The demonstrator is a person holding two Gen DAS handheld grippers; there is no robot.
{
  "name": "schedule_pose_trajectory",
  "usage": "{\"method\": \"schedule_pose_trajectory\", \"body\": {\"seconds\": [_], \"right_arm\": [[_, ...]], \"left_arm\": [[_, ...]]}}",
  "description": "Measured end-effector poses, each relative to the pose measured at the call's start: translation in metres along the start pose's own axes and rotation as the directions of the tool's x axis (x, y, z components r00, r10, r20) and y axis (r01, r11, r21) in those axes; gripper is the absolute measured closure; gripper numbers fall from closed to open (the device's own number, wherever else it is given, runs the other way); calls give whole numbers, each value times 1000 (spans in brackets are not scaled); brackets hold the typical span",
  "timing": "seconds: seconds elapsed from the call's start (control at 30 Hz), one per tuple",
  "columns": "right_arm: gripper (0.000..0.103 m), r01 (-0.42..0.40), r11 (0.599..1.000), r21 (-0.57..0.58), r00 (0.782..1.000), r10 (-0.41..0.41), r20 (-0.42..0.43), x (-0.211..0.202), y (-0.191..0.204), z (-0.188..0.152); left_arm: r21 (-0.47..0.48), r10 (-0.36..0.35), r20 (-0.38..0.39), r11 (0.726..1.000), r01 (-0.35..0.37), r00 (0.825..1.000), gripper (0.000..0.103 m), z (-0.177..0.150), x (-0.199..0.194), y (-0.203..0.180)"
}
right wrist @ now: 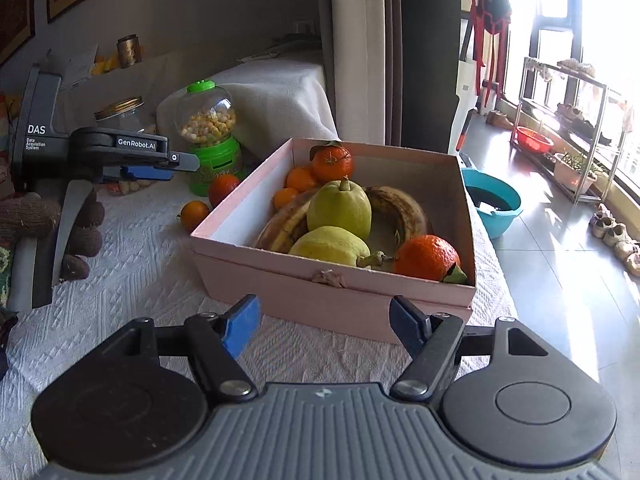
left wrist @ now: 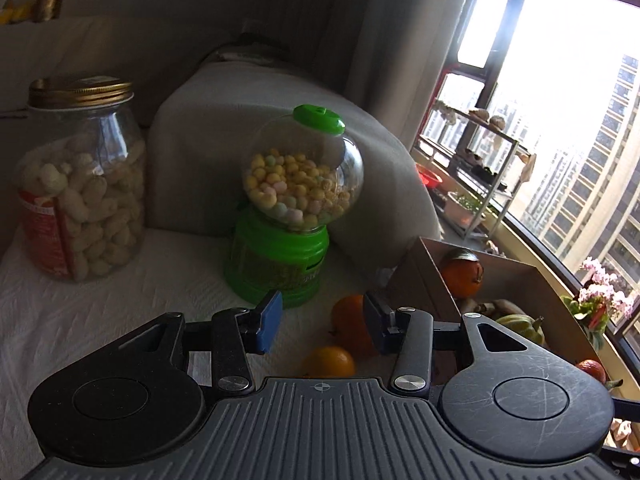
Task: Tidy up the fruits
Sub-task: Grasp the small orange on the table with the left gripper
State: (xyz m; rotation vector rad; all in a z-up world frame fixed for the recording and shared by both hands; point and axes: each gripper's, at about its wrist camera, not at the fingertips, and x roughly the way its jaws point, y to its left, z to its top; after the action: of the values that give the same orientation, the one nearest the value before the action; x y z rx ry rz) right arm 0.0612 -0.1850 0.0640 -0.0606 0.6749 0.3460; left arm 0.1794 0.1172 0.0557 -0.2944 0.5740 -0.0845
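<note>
A pink box [right wrist: 280,280] on the white tablecloth holds oranges [right wrist: 426,258], two green pears [right wrist: 340,210] and brown bananas [right wrist: 400,208]. Two oranges lie loose on the cloth left of the box: one larger [right wrist: 222,188] and one smaller [right wrist: 194,215]. In the left wrist view they are the larger orange [left wrist: 350,326] and the smaller one [left wrist: 330,362], and the box [left wrist: 420,276] is at right. My left gripper [left wrist: 322,322] is open, hovering just above and behind the loose oranges; it also shows in the right wrist view [right wrist: 156,172]. My right gripper [right wrist: 324,326] is open and empty before the box's front wall.
A green candy dispenser [left wrist: 288,208] stands just behind the loose oranges. A glass jar of peanuts [left wrist: 80,184] is at the left. A covered bulky object [left wrist: 280,120] sits behind. A blue basin [right wrist: 494,204] and metal rack [right wrist: 572,120] stand on the floor to the right.
</note>
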Motion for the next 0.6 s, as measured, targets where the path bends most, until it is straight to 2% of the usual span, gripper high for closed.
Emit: {"method": "schedule_pose_trajectory", "body": {"seconds": [0.07,0.13,0.2,0.27,0.37,0.47,0.6], "right_arm": [[31,21,1000,-13,999,-21,34,-2,7,12],[31,58,998,-39,995,-55,77,0,14,27],[31,105,993,-54,988,-97,124,6,17,47],[28,149,989,-12,978,-145,149,18,17,67],[28,167,983,72,977,-175,122,43,11,92],[28,186,981,59,978,-191,89,64,15,104],[28,163,986,31,985,-164,60,76,19,109]], "left_arm": [[-10,-13,12,1000,13,1000,54,-10,-2,5],[1,-39,-15,999,39,999,54,-16,2,7],[37,-51,-22,998,52,998,54,-21,3,3],[104,-47,-31,993,50,998,54,-26,4,-5],[183,-57,-59,981,67,997,54,-35,7,-17],[223,-52,-84,972,69,995,53,-43,11,-23],[190,-64,-119,978,86,991,53,-46,18,-15]]}}
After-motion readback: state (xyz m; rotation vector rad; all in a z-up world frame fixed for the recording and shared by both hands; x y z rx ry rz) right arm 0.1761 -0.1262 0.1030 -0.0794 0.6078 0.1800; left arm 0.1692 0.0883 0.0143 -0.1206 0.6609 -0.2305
